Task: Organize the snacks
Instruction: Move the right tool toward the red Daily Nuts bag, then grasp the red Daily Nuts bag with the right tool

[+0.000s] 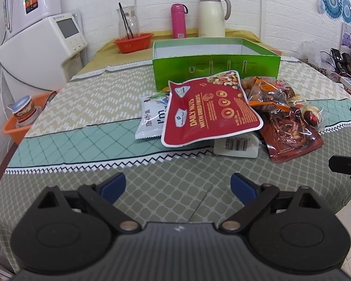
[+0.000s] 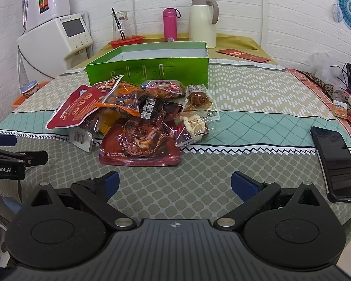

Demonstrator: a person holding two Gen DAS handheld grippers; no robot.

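Snack heap dead ahead of both my grippers, box behind it.

The green box (image 1: 216,70) sits open at upper centre of the frame, touching the far edge of the snack pile (image 2: 138,117). In the left view the red nut bag (image 1: 210,114) lies just above and right of my left gripper (image 1: 177,185), its long side slanting up to the right. In the right view the dark red pouch (image 2: 140,145) lies nearest, just above my right gripper (image 2: 175,183) — likely my first pick. Both sets of fingers are spread wide, holding nothing.
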